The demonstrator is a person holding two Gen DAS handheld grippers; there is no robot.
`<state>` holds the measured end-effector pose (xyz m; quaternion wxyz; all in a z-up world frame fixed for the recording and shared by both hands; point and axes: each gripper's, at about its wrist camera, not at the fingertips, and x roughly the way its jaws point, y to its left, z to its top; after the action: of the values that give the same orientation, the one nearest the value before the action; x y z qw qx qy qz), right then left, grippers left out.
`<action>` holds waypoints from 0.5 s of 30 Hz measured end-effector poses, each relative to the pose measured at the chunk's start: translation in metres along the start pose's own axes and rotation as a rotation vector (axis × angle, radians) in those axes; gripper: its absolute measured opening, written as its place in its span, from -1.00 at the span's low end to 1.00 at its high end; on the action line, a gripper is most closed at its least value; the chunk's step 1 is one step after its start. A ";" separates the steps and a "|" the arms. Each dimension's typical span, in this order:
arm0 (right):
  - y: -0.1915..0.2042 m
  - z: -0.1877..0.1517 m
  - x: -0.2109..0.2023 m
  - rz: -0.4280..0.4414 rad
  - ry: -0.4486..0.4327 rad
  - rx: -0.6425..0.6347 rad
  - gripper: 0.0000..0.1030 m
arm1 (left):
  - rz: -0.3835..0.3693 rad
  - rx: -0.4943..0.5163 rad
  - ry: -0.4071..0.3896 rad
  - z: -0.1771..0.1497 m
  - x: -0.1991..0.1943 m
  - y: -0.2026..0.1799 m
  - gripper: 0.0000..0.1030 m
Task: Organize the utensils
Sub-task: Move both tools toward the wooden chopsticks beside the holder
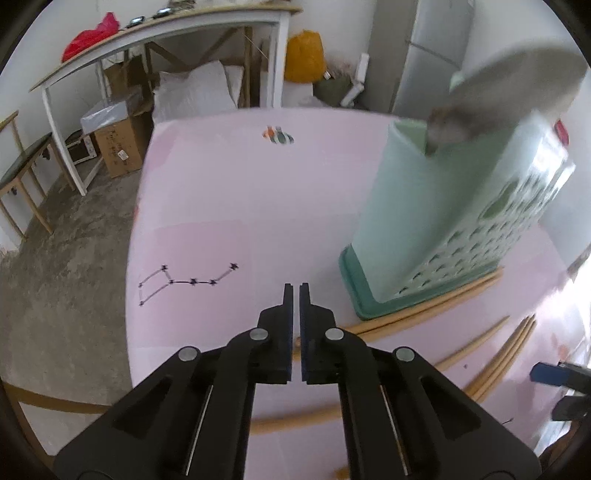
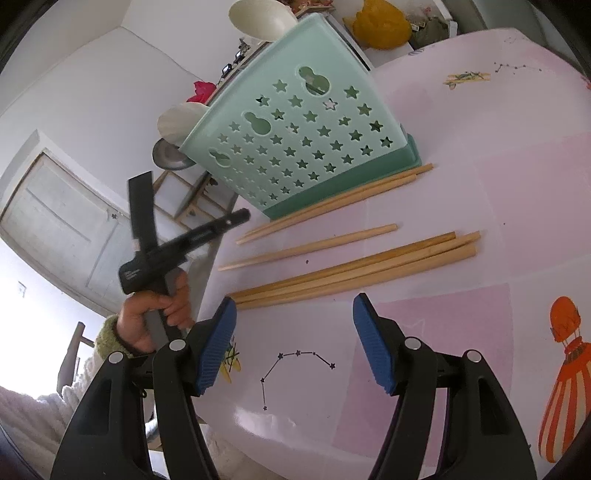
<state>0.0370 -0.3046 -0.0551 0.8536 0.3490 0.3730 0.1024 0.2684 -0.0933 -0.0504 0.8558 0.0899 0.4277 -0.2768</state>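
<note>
Underneath everything lies the pink table (image 2: 480, 155), printed with constellation lines and a striped balloon figure. On it stands the mint-green utensil holder (image 2: 295, 125), upright on a darker green base, its wall pierced with star and gourd-shaped holes. Pale spoon bowls (image 2: 258, 18) stick up above its rim in the right wrist view; in the left wrist view a blurred grey utensil (image 1: 517, 81) rises from its top opening.

Wooden chopsticks lie flat on the table in front of the holder. A pair (image 2: 332, 201) rests just beside the green base, a single stick (image 2: 306, 246) lies apart from it, and a bundle of several (image 2: 354, 271) lies nearest the right gripper.

Next, the left gripper (image 1: 294, 291) hangs over the bare pink surface, its fingers pressed together with nothing visible between them; some chopsticks lie close below and to its right. In the right wrist view a hand (image 2: 155, 317) with a fuzzy cuff grips that tool's handle.

Lastly, the right gripper (image 2: 293, 332) has its blue-padded fingers spread wide and empty, above the table close to the bundle, touching none of the sticks.
</note>
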 end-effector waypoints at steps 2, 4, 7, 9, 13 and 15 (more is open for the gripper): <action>-0.004 -0.002 0.000 0.004 0.004 0.008 0.24 | 0.010 0.033 0.028 -0.003 0.006 -0.005 -1.00; -0.007 -0.004 -0.002 0.014 0.008 0.019 0.24 | 0.023 0.081 0.030 -0.007 0.004 -0.013 -1.00; -0.005 -0.004 0.005 0.029 0.020 0.036 0.24 | -0.001 0.101 0.063 -0.012 -0.001 -0.021 -1.00; -0.006 -0.009 0.006 0.030 0.026 0.039 0.24 | -0.008 0.129 0.095 -0.019 -0.008 -0.028 -1.00; 0.001 -0.013 0.013 -0.021 0.050 0.048 0.08 | -0.058 0.129 0.143 -0.038 -0.026 -0.035 -1.00; 0.005 -0.013 0.018 -0.039 0.047 0.054 0.06 | -0.098 0.105 0.166 -0.047 -0.036 -0.037 -1.00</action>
<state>0.0405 -0.2864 -0.0682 0.8367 0.3620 0.4023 0.0841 0.1993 -0.0916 -0.0483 0.7970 0.1363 0.4857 -0.3321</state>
